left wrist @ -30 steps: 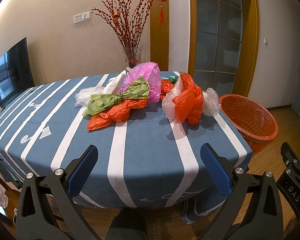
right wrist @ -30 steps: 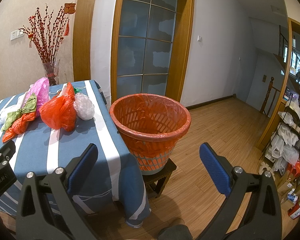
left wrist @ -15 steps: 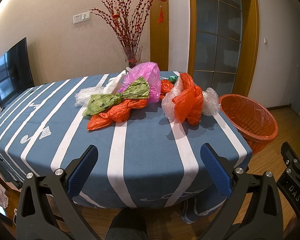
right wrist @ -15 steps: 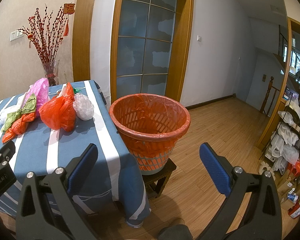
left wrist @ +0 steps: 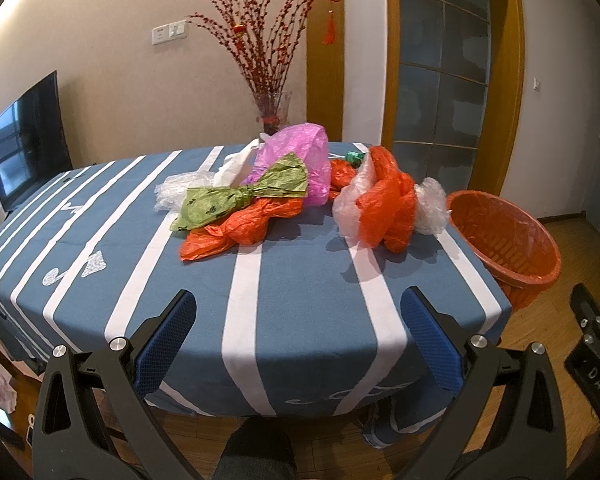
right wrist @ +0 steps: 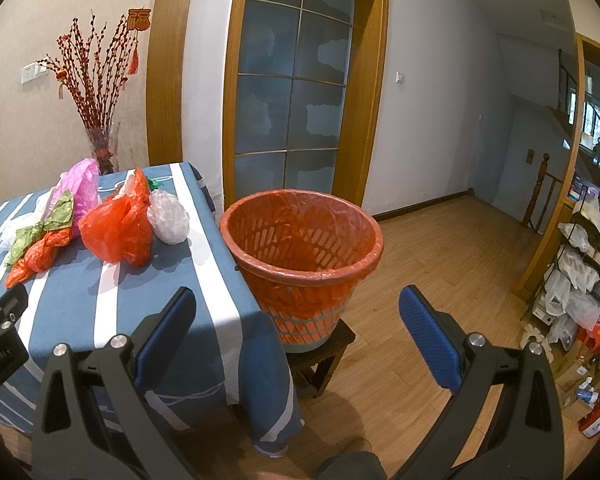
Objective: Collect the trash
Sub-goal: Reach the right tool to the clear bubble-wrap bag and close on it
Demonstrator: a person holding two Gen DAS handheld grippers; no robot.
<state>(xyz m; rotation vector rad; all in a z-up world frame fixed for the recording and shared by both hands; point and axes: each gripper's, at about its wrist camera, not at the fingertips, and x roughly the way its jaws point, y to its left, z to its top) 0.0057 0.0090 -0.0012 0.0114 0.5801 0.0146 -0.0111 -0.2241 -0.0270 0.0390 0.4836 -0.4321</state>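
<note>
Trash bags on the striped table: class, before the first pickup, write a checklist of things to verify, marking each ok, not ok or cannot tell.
1. Left gripper open, holding nothing: ok.
2. Right gripper open, holding nothing: ok.
3. Orange basket upright beside the table, mouth unobstructed: ok.
4. Basket lined and holding no trash: ok.
5. Red bag and clear bag nearest the basket, nothing on top of them: ok.
6. Bags' contents or weight: cannot tell.

crumpled plastic bags [left wrist: 284, 200] heaped on table – orange basket [right wrist: 302, 256] beside
</note>
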